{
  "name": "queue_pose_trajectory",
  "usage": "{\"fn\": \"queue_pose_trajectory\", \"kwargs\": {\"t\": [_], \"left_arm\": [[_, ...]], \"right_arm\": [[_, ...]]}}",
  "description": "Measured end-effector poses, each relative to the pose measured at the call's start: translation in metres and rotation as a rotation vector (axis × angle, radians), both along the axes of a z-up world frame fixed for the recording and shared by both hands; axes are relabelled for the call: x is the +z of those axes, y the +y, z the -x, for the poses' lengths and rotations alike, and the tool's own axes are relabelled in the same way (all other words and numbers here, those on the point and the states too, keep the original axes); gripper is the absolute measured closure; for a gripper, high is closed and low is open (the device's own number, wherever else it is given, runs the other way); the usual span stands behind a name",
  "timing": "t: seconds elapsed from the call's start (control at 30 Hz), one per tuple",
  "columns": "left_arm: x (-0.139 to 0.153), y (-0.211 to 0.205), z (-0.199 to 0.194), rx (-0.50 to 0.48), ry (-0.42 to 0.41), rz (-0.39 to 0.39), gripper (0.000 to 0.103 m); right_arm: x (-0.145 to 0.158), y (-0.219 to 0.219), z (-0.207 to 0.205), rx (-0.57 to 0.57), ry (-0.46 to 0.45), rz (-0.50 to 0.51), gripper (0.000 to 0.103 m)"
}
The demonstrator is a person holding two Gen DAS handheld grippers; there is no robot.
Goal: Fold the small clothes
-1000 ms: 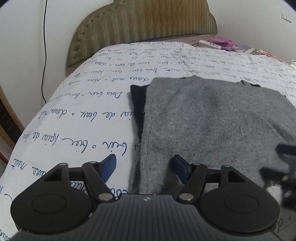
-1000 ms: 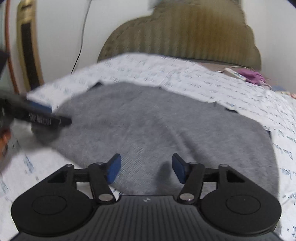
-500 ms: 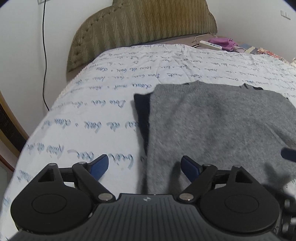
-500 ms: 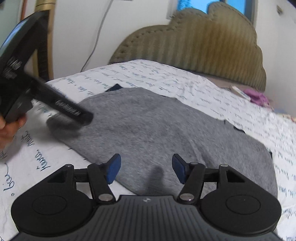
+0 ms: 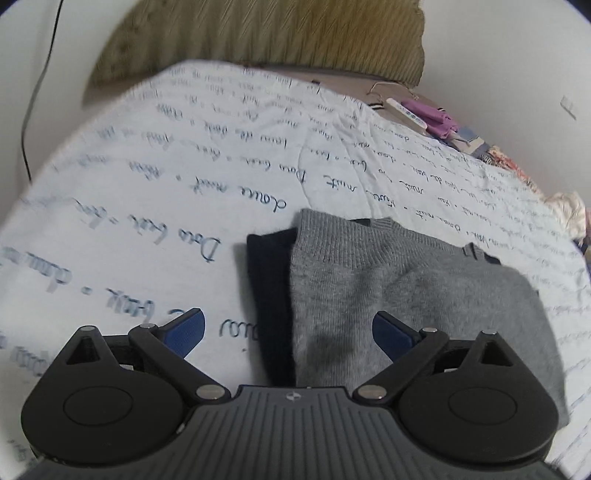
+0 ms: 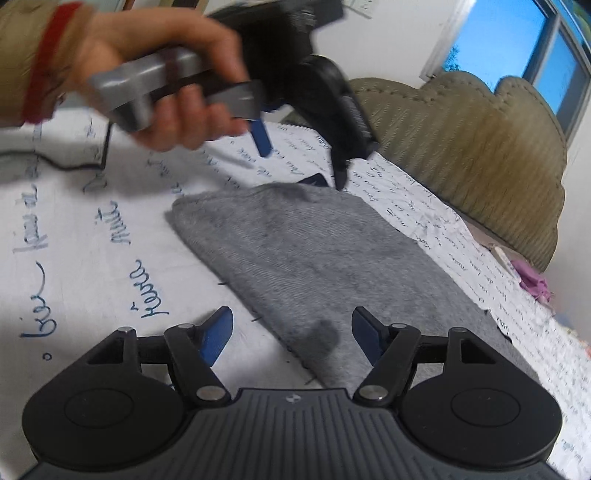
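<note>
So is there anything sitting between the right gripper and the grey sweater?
Nothing visible. The right gripper, jaws just opening and empty, hangs over the near edge of the grey sweater. The left gripper hovers above its far end.

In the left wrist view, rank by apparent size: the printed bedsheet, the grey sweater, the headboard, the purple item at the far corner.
1. Printed bedsheet
2. Grey sweater, inflated by nearness to the camera
3. Headboard, cropped by the frame and farther away
4. Purple item
</note>
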State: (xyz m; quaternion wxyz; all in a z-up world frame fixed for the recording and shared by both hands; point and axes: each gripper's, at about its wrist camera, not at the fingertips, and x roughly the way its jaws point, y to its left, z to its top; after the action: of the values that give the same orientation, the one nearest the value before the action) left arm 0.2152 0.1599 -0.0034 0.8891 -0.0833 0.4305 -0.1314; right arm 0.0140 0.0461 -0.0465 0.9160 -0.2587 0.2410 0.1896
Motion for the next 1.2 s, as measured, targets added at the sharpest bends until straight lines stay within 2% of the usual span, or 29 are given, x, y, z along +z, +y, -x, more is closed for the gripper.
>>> {"fn": "queue_pose_trajectory", "kwargs": {"t": [0.2, 0.43, 0.53, 0.57, 0.6, 0.63, 0.7, 0.77, 0.8, 0.9, 1.07, 1.2], "left_arm": [[-0.024, 0.009, -0.032, 0.041, 0.071, 0.177, 0.005], [-0.029, 0.000, -0.058, -0.018, 0.073, 0.283, 0.007], [-0.034, -0.005, -0.068, -0.025, 0.071, 0.287, 0.021], [-0.035, -0.007, -0.071, -0.023, 0.071, 0.283, 0.032], [-0.036, -0.008, -0.073, -0.013, 0.069, 0.274, 0.047], [-0.037, -0.008, -0.076, 0.005, 0.069, 0.261, 0.058], [-0.040, -0.005, -0.080, 0.057, 0.082, 0.253, 0.090], [-0.043, 0.002, -0.082, 0.096, 0.091, 0.282, 0.093], [-0.042, 0.002, -0.081, 0.108, 0.088, 0.279, 0.094], [-0.033, -0.010, -0.075, 0.111, 0.047, 0.190, 0.095], [-0.005, -0.033, -0.062, 0.107, -0.040, 0.040, 0.096], [0.022, -0.055, -0.052, 0.098, -0.104, -0.049, 0.096]], "right_arm": [[-0.012, 0.024, -0.009, -0.020, -0.074, 0.071, 0.032], [-0.017, 0.044, -0.037, -0.049, -0.141, 0.125, 0.032], [-0.018, 0.052, -0.044, -0.020, -0.167, 0.166, 0.033], [-0.019, 0.055, -0.046, -0.011, -0.179, 0.178, 0.033], [-0.020, 0.057, -0.047, 0.002, -0.188, 0.184, 0.036], [-0.020, 0.059, -0.048, 0.019, -0.188, 0.186, 0.050], [-0.021, 0.059, -0.050, 0.048, -0.163, 0.168, 0.070], [-0.021, 0.057, -0.050, 0.063, -0.141, 0.139, 0.081], [-0.022, 0.056, -0.049, 0.071, -0.138, 0.131, 0.088], [-0.022, 0.051, -0.046, 0.081, -0.142, 0.104, 0.093], [-0.006, 0.025, -0.042, 0.063, -0.152, -0.020, 0.095], [0.009, -0.001, -0.031, 0.024, -0.187, -0.110, 0.095]]}}
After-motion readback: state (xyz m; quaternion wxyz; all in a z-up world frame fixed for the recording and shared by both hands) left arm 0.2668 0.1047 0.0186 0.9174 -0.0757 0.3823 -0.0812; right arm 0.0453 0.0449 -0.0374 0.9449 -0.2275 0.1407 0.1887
